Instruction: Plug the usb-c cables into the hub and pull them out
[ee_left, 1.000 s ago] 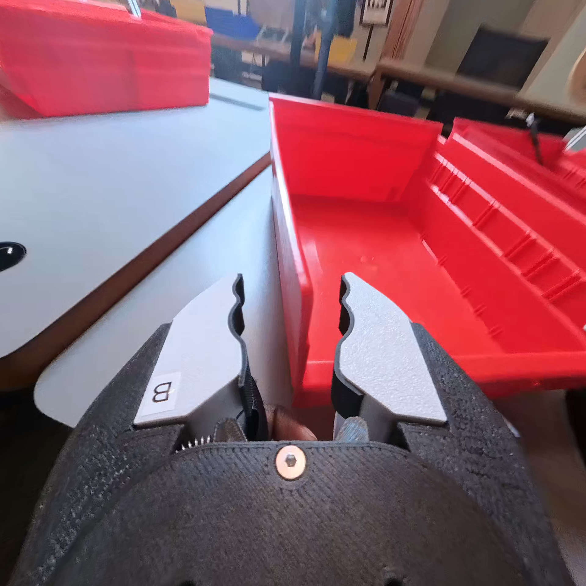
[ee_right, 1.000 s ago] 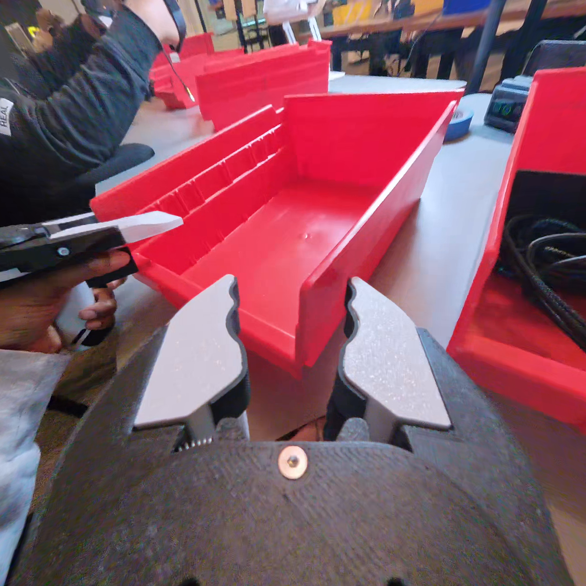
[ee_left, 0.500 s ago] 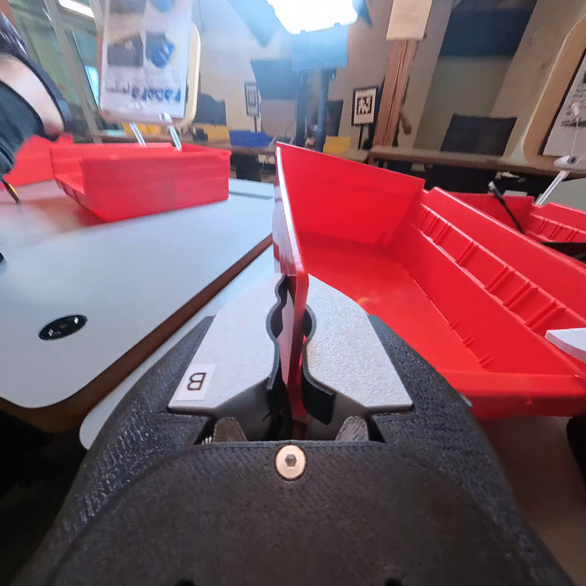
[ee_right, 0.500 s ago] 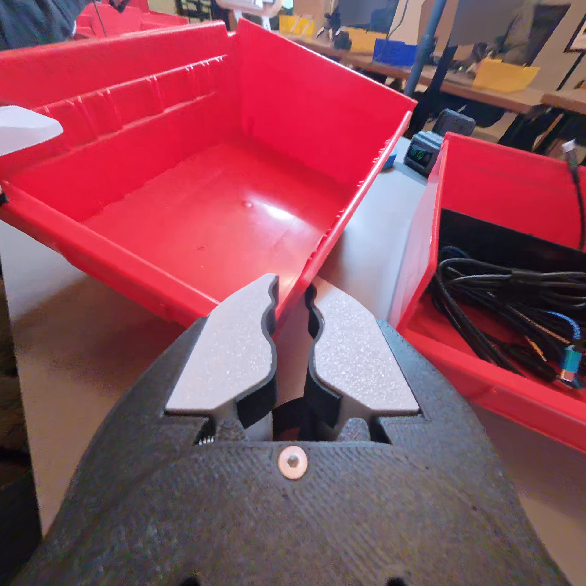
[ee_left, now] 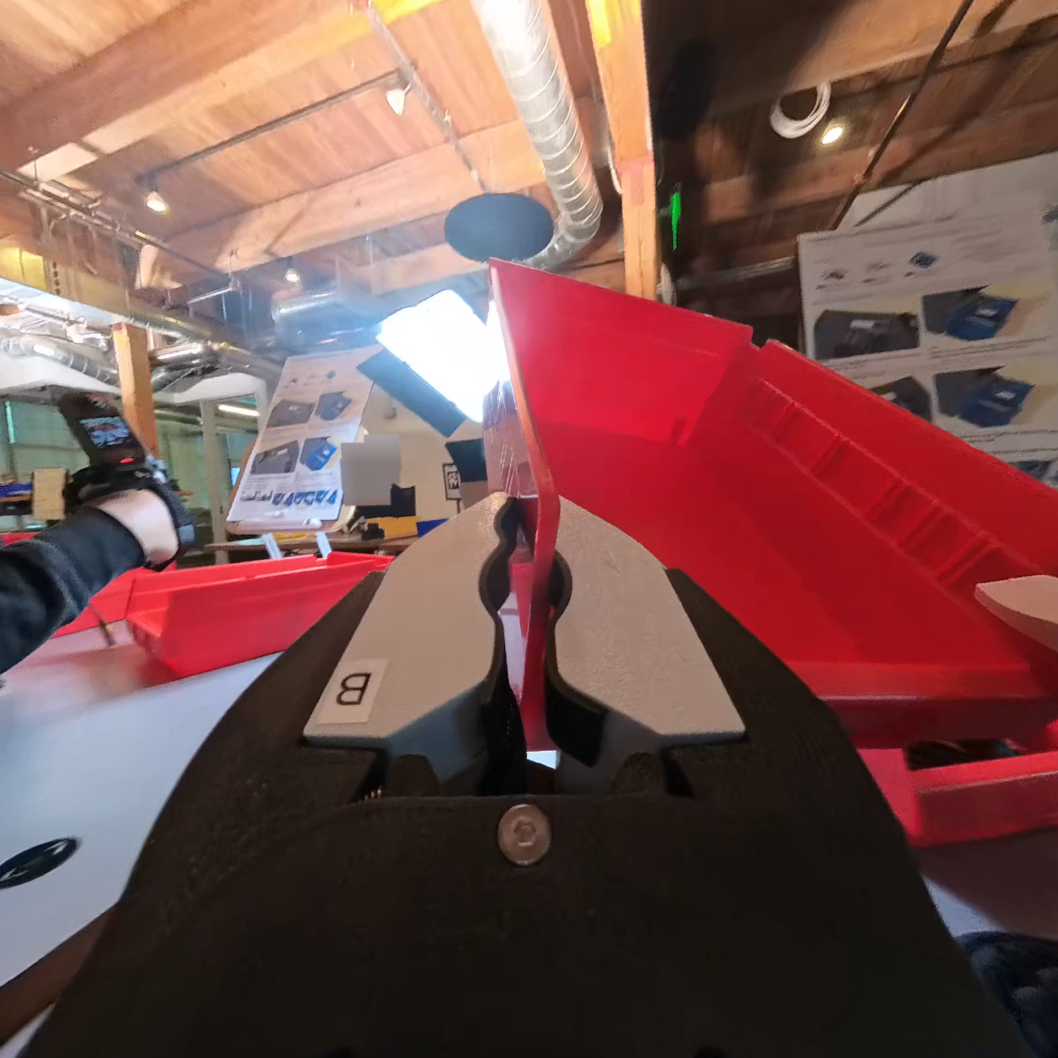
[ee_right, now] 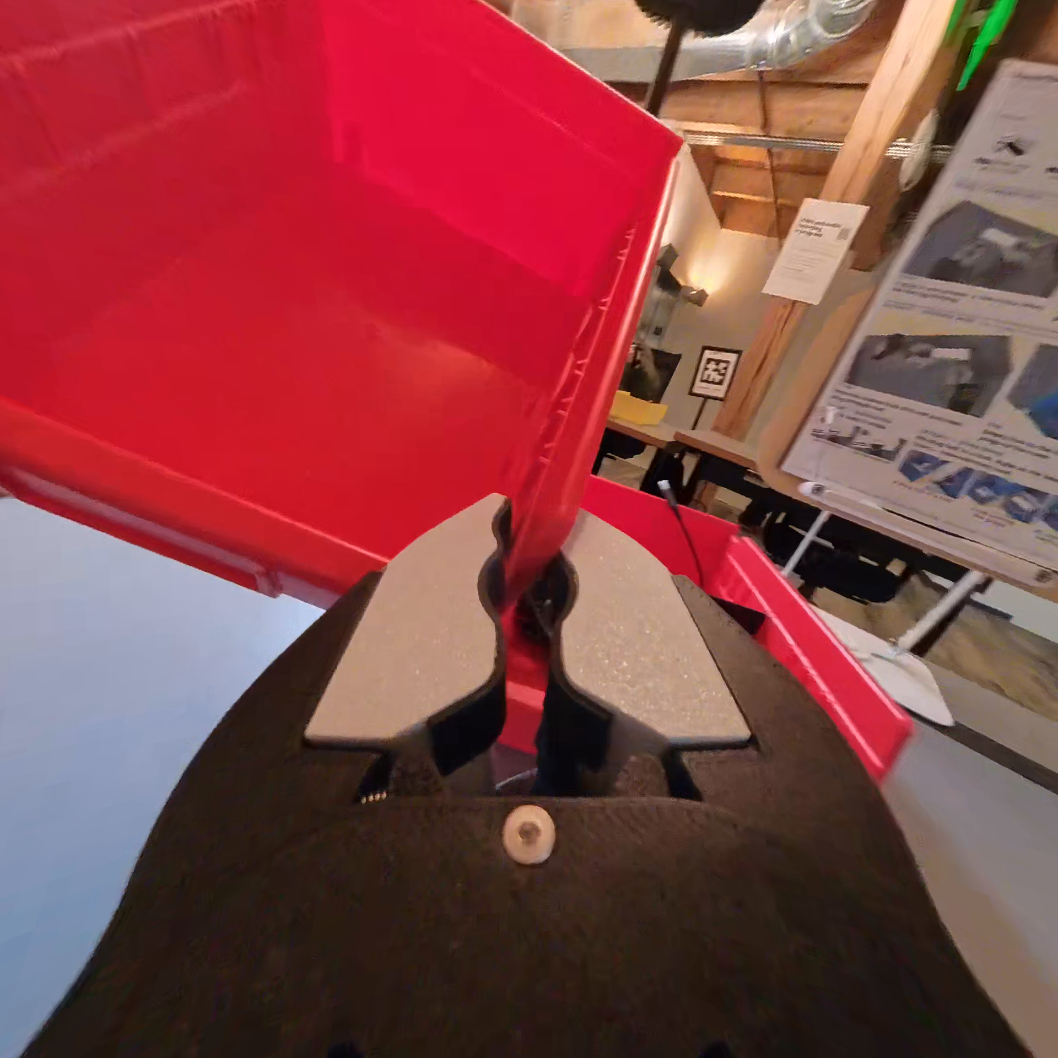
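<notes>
The right tongs [ee_right: 529,564] are clamped on the side wall of an empty red bin [ee_right: 320,275], tilted up above the grey worktop [ee_right: 114,658]. A second red bin [ee_right: 801,630] sits just behind, a poster board [ee_right: 944,355] beyond it.

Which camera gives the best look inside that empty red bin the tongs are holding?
The right wrist view: the red bin fills it, floor and walls showing, nothing inside. The left wrist view shows its clamped side wall edge-on, plus the ribbed far wall.
</notes>
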